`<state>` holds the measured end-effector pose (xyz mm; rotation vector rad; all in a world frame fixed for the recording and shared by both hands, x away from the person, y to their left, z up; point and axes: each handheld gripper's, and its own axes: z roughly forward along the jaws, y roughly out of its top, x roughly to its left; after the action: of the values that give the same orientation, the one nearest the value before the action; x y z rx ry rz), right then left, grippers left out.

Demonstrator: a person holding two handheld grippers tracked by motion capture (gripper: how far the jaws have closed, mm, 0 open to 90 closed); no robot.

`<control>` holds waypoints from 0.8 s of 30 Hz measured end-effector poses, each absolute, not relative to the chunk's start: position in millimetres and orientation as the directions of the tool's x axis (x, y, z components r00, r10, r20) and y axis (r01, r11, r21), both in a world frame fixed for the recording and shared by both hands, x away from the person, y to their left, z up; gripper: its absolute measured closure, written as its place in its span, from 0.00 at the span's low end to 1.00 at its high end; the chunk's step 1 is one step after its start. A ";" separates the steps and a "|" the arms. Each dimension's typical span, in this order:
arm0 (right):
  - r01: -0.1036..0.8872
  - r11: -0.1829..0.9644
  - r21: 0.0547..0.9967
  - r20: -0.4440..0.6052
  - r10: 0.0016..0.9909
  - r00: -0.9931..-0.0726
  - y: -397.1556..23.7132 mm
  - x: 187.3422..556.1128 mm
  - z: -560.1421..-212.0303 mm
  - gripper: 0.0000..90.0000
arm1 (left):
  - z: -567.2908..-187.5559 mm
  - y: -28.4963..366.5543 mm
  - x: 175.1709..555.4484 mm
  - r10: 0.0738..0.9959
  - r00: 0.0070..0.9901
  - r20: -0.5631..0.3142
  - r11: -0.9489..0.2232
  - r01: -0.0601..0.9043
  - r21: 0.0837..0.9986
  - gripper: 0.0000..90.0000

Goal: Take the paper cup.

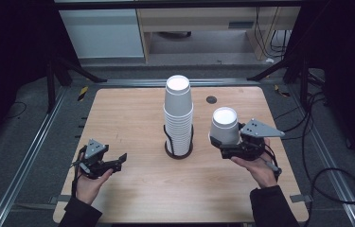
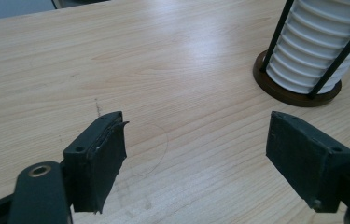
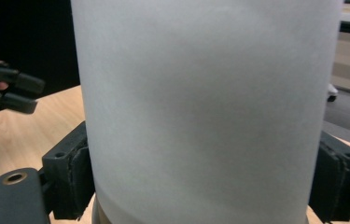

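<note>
1 cup [image 3: 205,112], rim cropped, right gripper [image 1: 223,147] clamping

White paper cup [image 1: 225,126], plain, no print, sits between black pads of the right tool [image 1: 223,147]. The cup stack [image 1: 178,113] is white and ribbed, in a black wire holder [image 2: 298,86] with a dark brown base. The surface [image 1: 132,118] is pale wood grain.

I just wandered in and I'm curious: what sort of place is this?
Probably a lab recording bench: a wooden table on metal rails, trailing cables, and handheld grippers, the right gripper clamping a white cup.
</note>
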<state>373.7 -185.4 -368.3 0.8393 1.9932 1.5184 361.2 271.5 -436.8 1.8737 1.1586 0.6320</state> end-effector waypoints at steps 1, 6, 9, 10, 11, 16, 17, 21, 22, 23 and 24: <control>0.175 0.190 0.966 -0.018 0.725 -0.689 -185.4 373.7 -368.3 0.15 | -436.5 271.0 361.0 0.891 0.454 -0.005 -0.237 0.476 0.847 0.22; 0.173 0.220 0.960 -0.027 0.687 -0.726 -181.4 370.5 -372.2 0.15 | -435.0 267.2 359.6 0.880 0.475 -0.006 -0.246 0.467 0.849 0.22; 0.165 0.234 0.958 -0.029 0.653 -0.757 -177.0 368.4 -373.4 0.15 | -432.9 265.8 358.3 0.874 0.486 -0.009 -0.247 0.460 0.853 0.22; 0.162 0.238 0.958 -0.030 0.643 -0.765 -175.5 367.7 -373.8 0.15 | -432.3 265.5 357.9 0.873 0.488 -0.010 -0.247 0.458 0.854 0.22; 0.161 0.241 0.957 -0.030 0.633 -0.773 -174.0 367.4 -374.3 0.15 | -431.7 265.1 357.5 0.871 0.491 -0.009 -0.248 0.456 0.855 0.22; 0.168 0.268 0.949 -0.026 0.597 -0.802 -167.8 366.1 -377.1 0.14 | -428.3 262.7 355.5 0.860 0.511 -0.019 -0.248 0.449 0.858 0.22; 0.172 0.273 0.947 -0.021 0.583 -0.812 -166.4 366.1 -378.3 0.14 | -427.9 262.3 355.3 0.857 0.515 -0.017 -0.252 0.447 0.858 0.22; 0.183 0.289 0.940 -0.006 0.549 -0.836 -162.1 366.9 -384.0 0.14 | -427.3 259.5 354.7 0.848 0.529 -0.016 -0.260 0.444 0.857 0.23; 0.185 0.296 0.937 -0.007 0.545 -0.838 -160.8 367.3 -386.0 0.14 | -427.3 258.8 354.5 0.846 0.533 -0.017 -0.262 0.443 0.857 0.23; 0.188 0.312 0.931 -0.011 0.540 -0.842 -159.1 367.8 -388.0 0.14 | -427.4 258.3 354.3 0.845 0.535 -0.018 -0.262 0.443 0.857 0.23; 0.193 0.318 0.928 -0.008 0.536 -0.844 -158.0 367.9 -389.2 0.14 | -427.1 258.1 354.1 0.841 0.541 -0.016 -0.268 0.443 0.855 0.23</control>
<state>367.9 -158.0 -389.2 0.6539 2.2741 1.5355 354.1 258.1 -427.1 1.8993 1.0478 0.5701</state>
